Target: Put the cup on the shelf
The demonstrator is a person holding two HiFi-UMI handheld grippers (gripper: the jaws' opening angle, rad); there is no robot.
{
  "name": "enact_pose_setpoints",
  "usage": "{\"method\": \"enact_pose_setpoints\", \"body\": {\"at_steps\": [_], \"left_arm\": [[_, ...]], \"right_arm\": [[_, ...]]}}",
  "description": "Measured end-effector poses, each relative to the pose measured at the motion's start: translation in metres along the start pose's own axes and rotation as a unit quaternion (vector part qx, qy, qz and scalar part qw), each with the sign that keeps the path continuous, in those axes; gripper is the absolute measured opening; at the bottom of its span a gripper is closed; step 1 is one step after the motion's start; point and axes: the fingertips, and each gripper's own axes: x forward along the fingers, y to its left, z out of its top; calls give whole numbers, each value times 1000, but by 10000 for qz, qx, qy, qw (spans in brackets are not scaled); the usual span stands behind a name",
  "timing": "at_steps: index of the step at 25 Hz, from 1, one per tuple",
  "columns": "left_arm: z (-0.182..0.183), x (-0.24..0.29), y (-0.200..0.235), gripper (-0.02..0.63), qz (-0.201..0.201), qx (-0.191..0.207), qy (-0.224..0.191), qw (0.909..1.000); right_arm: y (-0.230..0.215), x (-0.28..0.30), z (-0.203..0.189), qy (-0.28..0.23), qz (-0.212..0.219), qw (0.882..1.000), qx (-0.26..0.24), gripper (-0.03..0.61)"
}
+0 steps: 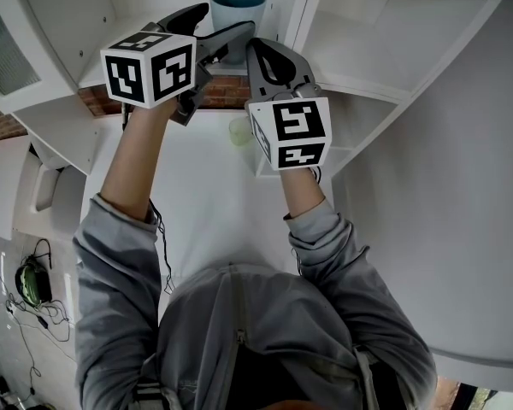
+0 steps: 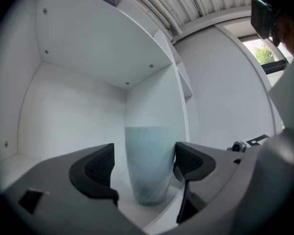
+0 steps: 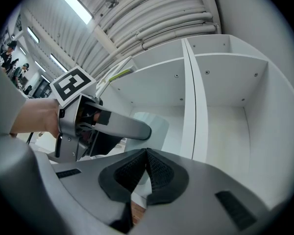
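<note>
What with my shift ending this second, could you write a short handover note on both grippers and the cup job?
Left gripper: jaws open around the cup, one pad at its side and the other clear of it.
Right gripper: jaws shut with nothing between them, held up beside the left one.
Cup: upright on the floor of the shelf, in the left compartment near the front edge.
Done: the cup appears to be set down and released.
Left: draw the left gripper straight back without tipping the cup.

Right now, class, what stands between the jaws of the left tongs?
The pale blue cup, upright on the white shelf, between the parted jaws of the left tongs; the left gripper view shows it.
</note>
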Motion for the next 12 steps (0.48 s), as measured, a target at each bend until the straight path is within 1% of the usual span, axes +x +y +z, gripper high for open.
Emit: {"method": "enact_pose_setpoints", "body": {"at_steps": [10, 12], "left_arm": [[0, -25, -2, 382, 115, -76, -125, 9998], [-1, -35, -5, 382, 205, -14, -159, 9997]], "right_arm": [[0, -1, 1, 8, -54, 10000, 23, 26], [-1, -2, 2, -5, -74, 10000, 32, 28]]}}
